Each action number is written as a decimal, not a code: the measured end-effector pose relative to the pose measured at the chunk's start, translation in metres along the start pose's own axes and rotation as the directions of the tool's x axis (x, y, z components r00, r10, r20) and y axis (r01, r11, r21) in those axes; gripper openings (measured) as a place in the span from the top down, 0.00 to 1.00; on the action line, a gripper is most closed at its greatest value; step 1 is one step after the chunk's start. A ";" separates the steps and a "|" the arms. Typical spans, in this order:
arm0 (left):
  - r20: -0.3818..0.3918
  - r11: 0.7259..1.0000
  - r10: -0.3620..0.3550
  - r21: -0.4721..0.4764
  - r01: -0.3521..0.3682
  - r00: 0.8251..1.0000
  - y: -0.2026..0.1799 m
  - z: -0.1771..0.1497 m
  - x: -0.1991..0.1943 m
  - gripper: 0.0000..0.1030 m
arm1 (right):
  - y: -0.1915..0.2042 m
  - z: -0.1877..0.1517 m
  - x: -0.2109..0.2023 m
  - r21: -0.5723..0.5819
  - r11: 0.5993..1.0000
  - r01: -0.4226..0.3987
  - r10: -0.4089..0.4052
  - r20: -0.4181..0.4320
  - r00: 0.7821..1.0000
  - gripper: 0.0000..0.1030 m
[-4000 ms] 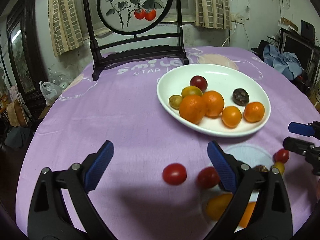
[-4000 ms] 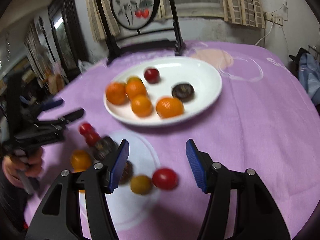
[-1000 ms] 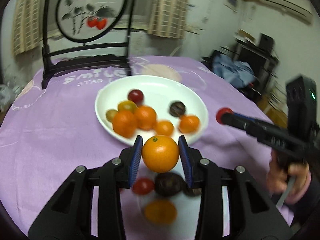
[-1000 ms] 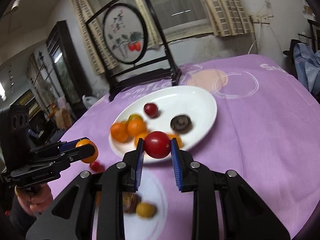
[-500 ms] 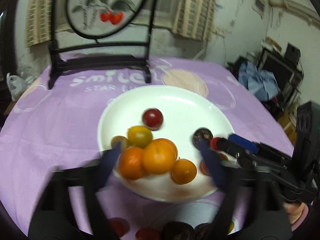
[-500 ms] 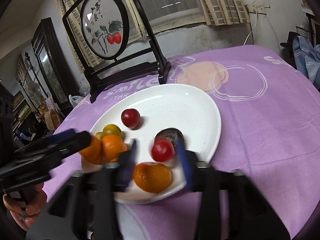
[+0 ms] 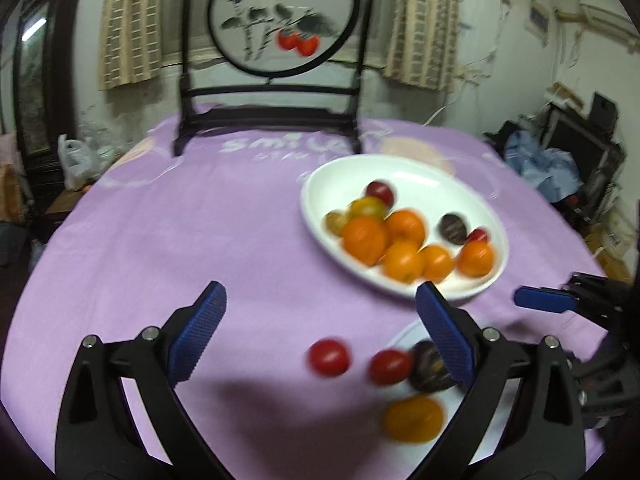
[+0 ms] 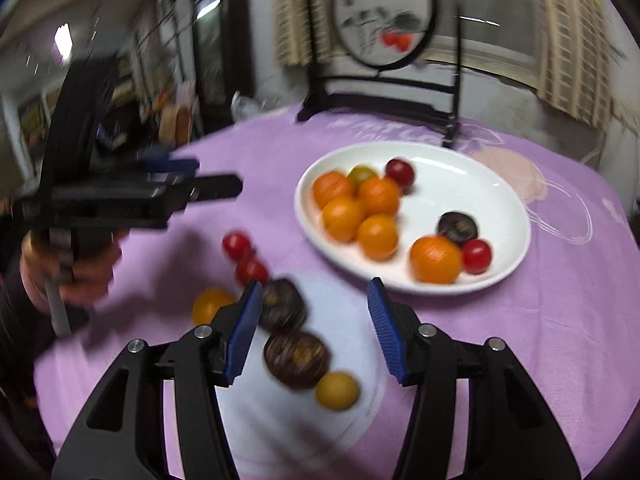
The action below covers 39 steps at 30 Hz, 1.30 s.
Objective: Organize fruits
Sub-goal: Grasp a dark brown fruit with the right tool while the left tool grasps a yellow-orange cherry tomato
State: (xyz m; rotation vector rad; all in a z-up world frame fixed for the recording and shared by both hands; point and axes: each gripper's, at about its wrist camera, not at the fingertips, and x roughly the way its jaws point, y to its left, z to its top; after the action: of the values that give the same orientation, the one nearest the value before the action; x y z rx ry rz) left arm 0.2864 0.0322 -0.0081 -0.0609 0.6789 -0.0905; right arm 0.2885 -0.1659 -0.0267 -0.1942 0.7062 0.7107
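Both grippers hang released and empty: the left gripper (image 7: pixel 320 336) above a red tomato (image 7: pixel 329 357) on the counter (image 7: pixel 180 232), the right gripper (image 8: pixel 316 332) over two dark fruits (image 8: pixel 297 359) near the white plate (image 8: pixel 496 200) of oranges (image 8: pixel 435 259).

A white oval plate (image 8: pixel 500 200) is sitting on the purple tabletop (image 8: pixel 560 300), holding most of the fruit. Four oranges (image 8: pixel 360 212) are clustering at its left side with a yellow-green tomato (image 8: pixel 361 174) and a red tomato (image 8: pixel 400 172) just behind them. A fifth orange (image 8: pixel 435 260) is lying at the near rim, touching a red cherry tomato (image 8: pixel 476 256) and close to a dark purple fruit (image 8: pixel 457 227). Nearer, on a pale round patch of the cloth (image 8: pixel 340 312), two more dark purple fruits (image 8: pixel 297 358) are lying beside a small yellow fruit (image 8: pixel 337 391). Two red tomatoes (image 8: pixel 244 258) and another yellow-orange fruit (image 8: pixel 212 306) are resting to the left of it.
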 end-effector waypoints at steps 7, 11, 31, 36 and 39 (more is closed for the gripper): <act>0.023 0.999 0.043 0.015 -0.044 0.999 0.002 -0.006 -0.010 0.06 | 0.017 -0.013 0.015 -0.077 0.997 -0.023 0.015 -0.101 0.995 0.46; 0.009 0.999 0.045 0.016 -0.045 0.999 0.003 -0.006 -0.008 0.06 | 0.018 -0.019 0.025 -0.083 0.997 0.000 -0.011 -0.132 0.991 0.46; 0.006 0.998 0.053 0.043 -0.053 0.999 -0.003 -0.009 -0.009 0.05 | 0.024 -0.021 0.037 -0.132 0.989 0.069 -0.089 -0.154 0.984 0.52; 0.007 0.998 0.058 0.040 -0.058 0.998 -0.002 -0.008 -0.010 0.06 | 0.029 -0.022 0.036 -0.162 0.984 0.070 -0.095 -0.151 0.984 0.59; 0.000 0.997 0.054 0.047 -0.054 0.999 -0.003 -0.008 -0.008 0.06 | 0.025 -0.022 0.033 -0.132 0.990 0.053 -0.073 -0.153 0.986 0.59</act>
State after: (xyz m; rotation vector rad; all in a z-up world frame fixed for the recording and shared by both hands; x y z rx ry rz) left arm 0.2747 0.0302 -0.0089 0.0022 0.6788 -0.0542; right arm 0.2782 -0.1379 -0.0627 -0.3917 0.8024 0.6852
